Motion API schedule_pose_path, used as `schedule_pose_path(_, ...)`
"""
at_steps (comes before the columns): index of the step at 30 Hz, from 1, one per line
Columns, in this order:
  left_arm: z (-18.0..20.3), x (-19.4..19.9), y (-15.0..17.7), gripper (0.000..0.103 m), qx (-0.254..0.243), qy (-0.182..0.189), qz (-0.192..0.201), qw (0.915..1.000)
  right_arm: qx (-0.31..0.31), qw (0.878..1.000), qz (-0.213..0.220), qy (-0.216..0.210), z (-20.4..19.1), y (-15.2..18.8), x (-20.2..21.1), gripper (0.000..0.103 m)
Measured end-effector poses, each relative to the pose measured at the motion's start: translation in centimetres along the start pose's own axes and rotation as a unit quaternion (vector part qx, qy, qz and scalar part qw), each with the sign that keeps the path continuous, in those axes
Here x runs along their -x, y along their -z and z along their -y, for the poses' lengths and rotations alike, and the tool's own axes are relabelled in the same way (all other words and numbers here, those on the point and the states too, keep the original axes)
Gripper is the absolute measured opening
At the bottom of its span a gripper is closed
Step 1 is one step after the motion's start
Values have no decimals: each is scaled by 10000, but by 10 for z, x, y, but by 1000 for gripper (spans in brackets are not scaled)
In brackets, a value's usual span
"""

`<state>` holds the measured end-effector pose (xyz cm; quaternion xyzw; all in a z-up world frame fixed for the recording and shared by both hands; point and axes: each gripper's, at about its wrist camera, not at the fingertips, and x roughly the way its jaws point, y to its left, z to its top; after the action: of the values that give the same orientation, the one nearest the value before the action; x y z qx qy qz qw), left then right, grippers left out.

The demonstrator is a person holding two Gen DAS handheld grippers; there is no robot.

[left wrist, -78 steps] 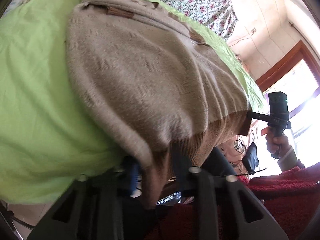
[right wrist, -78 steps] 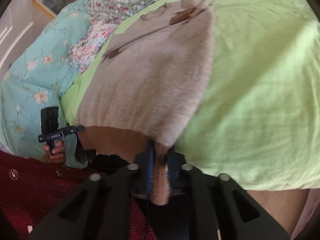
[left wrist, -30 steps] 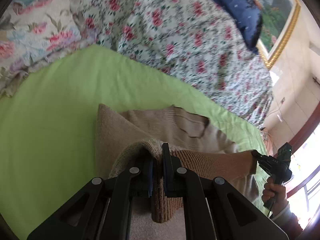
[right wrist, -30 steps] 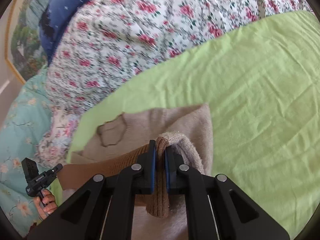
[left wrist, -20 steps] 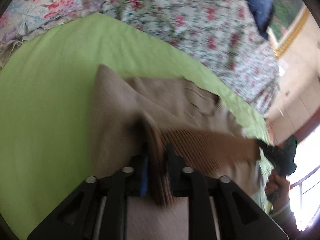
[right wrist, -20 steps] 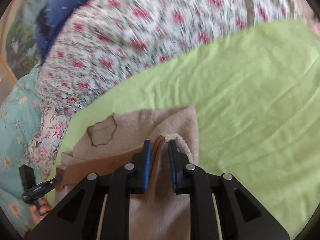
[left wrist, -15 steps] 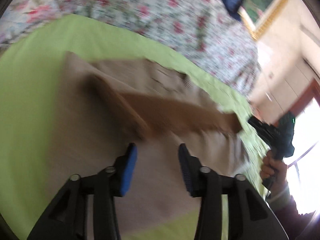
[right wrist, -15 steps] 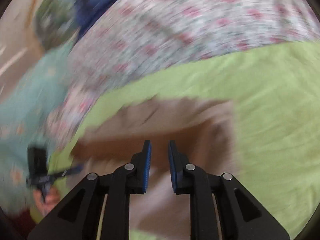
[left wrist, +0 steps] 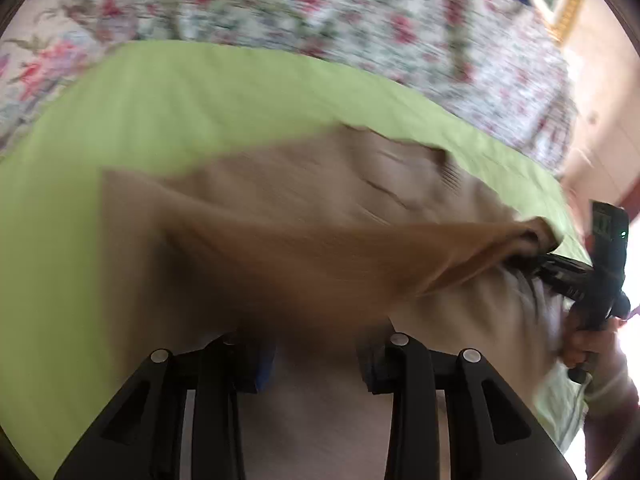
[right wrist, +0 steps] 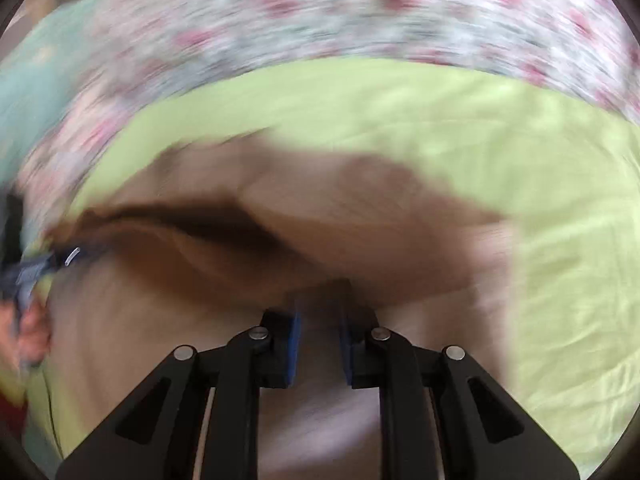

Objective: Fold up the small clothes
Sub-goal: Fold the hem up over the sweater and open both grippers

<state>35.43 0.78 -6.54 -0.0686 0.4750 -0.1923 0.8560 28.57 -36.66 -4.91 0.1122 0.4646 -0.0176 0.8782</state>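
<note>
Lying folded on the green bedsheet [left wrist: 200, 92], the beige knit sweater [left wrist: 304, 184] shows its brown ribbed hem [left wrist: 320, 256] uppermost. Left gripper [left wrist: 316, 360] fingers spread wide, empty; right gripper [right wrist: 319, 350] fingers parted, empty. Frames blurred.

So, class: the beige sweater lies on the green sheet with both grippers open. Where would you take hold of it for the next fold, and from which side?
Probably at an outer corner of the darker ribbed hem band lying across the beige sweater. Its edge looks raised, so fingers could slip under. Come in low from the near side, left gripper and right gripper each at one end; blur hides the exact corners.
</note>
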Motion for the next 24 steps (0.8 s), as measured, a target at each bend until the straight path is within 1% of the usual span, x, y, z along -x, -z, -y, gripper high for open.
schedule_pose_path(1,-10,-2,-7,27,129,-3,23,9999,-411,9991,120,15,18,-7,1,19)
schedule_pose_path(2,-20,-3,-13,24,252,-131,85,9996,-705,9972,229,80,32,-9,4,19)
schedule_pose_path(3,-28,-2,-18,23,374,-190,147,9990,-953,9948,321,156,42,-9,8,19)
schedule_pose_path(4,-35,0,-21,23,523,-171,216,9983,-1156,9925,400,45,50,-7,15,19)
schedule_pose_path(5,-41,3,-21,23,681,-137,282,9972,-1241,9912,460,-52,53,-4,22,19)
schedule_pose_path(7,-47,16,-14,24,828,-81,407,9957,-1168,9916,557,-35,49,6,37,19)
schedule_pose_path(9,-43,30,0,32,860,-88,519,9949,-1071,9925,570,-134,41,19,50,19)
schedule_pose_path(11,-37,50,23,38,921,18,608,9939,-1037,9927,556,-281,32,36,62,19)
schedule_pose_path(13,-29,67,48,42,978,188,654,9929,-998,9927,550,-405,16,55,70,19)
schedule_pose_path(15,-18,82,76,42,1040,396,649,9917,-995,9924,519,-512,6,73,78,20)
schedule_pose_path(17,-8,93,102,44,1057,564,577,9911,-1018,9917,446,-652,-6,94,84,20)
schedule_pose_path(20,9,106,140,47,1087,696,453,9906,-1065,9902,384,-819,-21,121,93,21)
schedule_pose_path(22,11,113,161,51,1215,757,389,9889,-1094,9898,380,-830,-27,132,98,25)
schedule_pose_path(24,14,117,179,59,1321,836,380,9870,-1131,9890,357,-889,-32,143,103,36)
